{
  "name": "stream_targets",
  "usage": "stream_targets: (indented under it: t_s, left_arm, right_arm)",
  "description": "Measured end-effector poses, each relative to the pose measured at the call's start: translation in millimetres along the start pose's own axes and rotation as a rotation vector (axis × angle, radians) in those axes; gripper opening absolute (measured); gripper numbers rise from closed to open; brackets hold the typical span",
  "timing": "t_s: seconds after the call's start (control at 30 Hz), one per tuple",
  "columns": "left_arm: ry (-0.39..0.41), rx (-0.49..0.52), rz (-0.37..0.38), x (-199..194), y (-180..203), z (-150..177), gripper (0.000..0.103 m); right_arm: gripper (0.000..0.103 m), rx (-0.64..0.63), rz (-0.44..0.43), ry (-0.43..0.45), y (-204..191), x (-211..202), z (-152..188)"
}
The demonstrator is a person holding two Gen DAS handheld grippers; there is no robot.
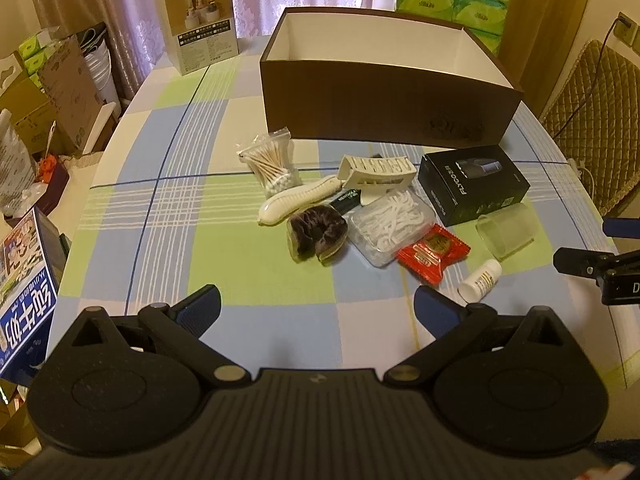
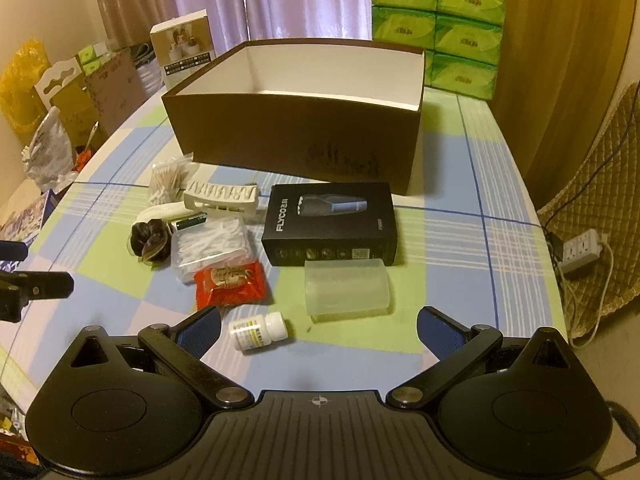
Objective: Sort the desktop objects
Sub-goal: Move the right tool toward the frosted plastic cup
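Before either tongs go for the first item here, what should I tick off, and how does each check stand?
1. Left tongs open: ok.
2. Right tongs open: ok.
3. Brown box open-topped, nothing visible inside: ok.
4. White pill bottle lying nearest right tongs, apart from red packet: ok.
5. Frosted cup upright: not ok, on its side.
6. Battery free: cannot tell.
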State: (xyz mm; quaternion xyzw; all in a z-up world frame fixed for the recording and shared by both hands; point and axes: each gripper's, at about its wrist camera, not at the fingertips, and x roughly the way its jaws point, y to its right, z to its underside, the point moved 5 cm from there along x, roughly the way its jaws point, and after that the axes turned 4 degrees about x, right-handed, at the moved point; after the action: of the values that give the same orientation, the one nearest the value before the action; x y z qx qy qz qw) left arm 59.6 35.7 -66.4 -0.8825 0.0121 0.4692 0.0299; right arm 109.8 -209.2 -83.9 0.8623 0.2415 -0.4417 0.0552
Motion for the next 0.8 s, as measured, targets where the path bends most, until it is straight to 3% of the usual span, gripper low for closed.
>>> stream_targets:
  t_s: [0.6, 0.73, 0.8]
  left_arm:
    - [0.000, 0.012, -0.006, 43.0, -15.1, -12.7, 0.093]
    - [-0.014, 0.011, -0.002, 55.3, -19.5, -14.9, 0.092]
    - [-0.019, 0.013, -0.002, 61.2, -20.4, -15.9, 0.092]
  right_arm:
    - [0.100, -0.018, 0.011, -0.009, 9.6, 43.3, -2.8]
    - [0.088, -0.028, 0.019, -0.022, 14.6, 58.1, -4.4]
    - [0.087, -0.017, 0.018, -0.029, 18.7, 64.8, -5.8]
